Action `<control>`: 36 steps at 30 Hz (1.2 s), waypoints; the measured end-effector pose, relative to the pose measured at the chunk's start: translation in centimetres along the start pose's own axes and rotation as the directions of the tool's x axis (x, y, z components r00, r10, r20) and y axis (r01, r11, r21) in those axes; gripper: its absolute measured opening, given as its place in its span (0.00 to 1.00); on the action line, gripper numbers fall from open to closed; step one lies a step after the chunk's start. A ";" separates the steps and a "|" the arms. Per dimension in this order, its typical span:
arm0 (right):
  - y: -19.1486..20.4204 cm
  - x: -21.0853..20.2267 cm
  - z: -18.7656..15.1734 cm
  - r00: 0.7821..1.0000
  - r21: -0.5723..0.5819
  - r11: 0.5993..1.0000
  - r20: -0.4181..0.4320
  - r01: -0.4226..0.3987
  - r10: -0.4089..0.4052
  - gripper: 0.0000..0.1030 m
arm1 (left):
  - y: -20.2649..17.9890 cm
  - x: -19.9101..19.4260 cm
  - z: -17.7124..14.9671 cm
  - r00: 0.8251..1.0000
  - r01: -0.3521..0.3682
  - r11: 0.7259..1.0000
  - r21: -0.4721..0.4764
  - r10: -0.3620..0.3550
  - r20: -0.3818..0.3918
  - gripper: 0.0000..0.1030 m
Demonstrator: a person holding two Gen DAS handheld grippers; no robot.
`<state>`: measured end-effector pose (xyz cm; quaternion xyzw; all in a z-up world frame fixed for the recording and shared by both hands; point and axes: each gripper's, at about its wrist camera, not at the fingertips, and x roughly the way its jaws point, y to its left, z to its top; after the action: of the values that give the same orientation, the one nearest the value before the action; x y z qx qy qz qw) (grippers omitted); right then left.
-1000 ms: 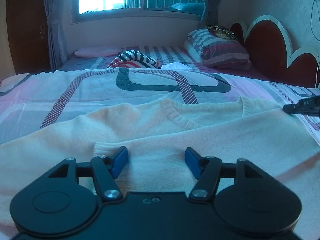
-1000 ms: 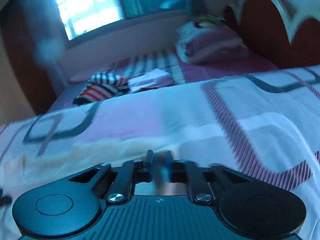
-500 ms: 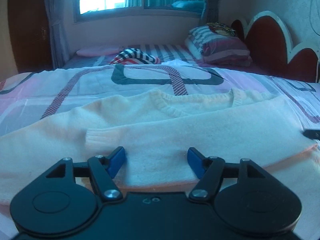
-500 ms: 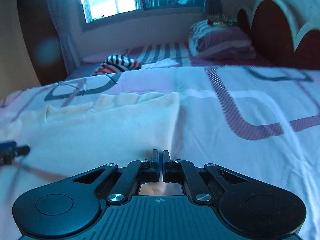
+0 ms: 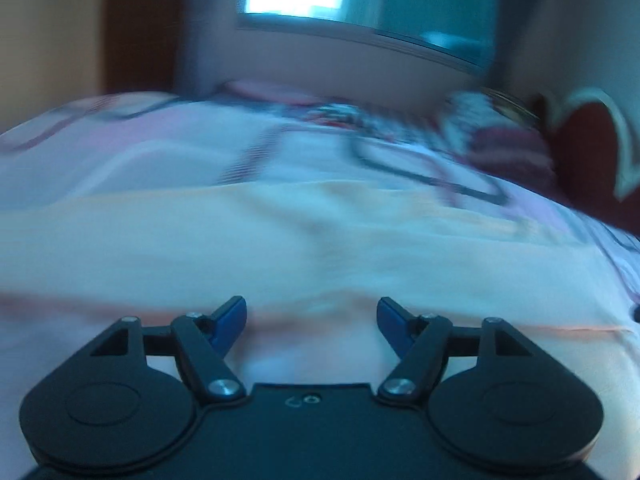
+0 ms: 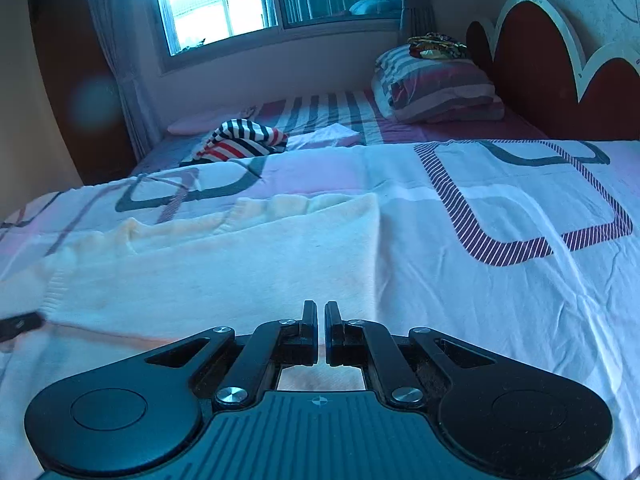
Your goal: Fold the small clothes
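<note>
Sweater [image 6: 224, 276], cream knit, lies flat on the bed [image 6: 500, 300]: soft, light, floppy, best pinched at hem corners or shoulders. Left tongs [image 5: 312, 320] stand wide apart, empty above its hem. Right tongs [image 6: 320, 320] are closed; any cloth between them is hidden.

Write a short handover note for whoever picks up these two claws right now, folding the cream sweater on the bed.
Left claw: open, nothing between its pads, over the sweater's near edge.
Right claw: shut; whether it pinches fabric is unclear.
Cream sweater: flat on the patterned bedspread, one side already folded in to a straight edge.
Left: remaining folds. Striped garment waits farther back.
</note>
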<state>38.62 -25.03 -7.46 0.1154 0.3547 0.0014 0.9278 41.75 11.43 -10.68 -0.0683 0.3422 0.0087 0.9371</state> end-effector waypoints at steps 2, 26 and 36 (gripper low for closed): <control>0.6 0.0 -0.1 1.000 0.005 1.000 -0.013 0.002 -0.002 0.04 | 4.8 -1.4 -0.5 0.996 -0.089 0.993 -0.073 0.090 0.008 0.64; 8.5 1.6 0.8 1.000 -0.001 1.000 -0.004 -0.023 0.023 0.47 | 30.0 -4.2 1.2 0.959 0.014 0.697 -0.717 0.194 0.207 0.02; 5.0 2.0 0.6 1.000 0.064 0.998 -0.001 -0.011 0.011 0.47 | 28.1 -3.6 2.8 0.967 -0.076 0.762 -0.644 0.214 0.139 0.02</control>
<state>40.96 -20.13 -7.26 0.1468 0.3545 -0.0046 0.9234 39.02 39.79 -9.71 -0.3515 0.2256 0.2030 0.8856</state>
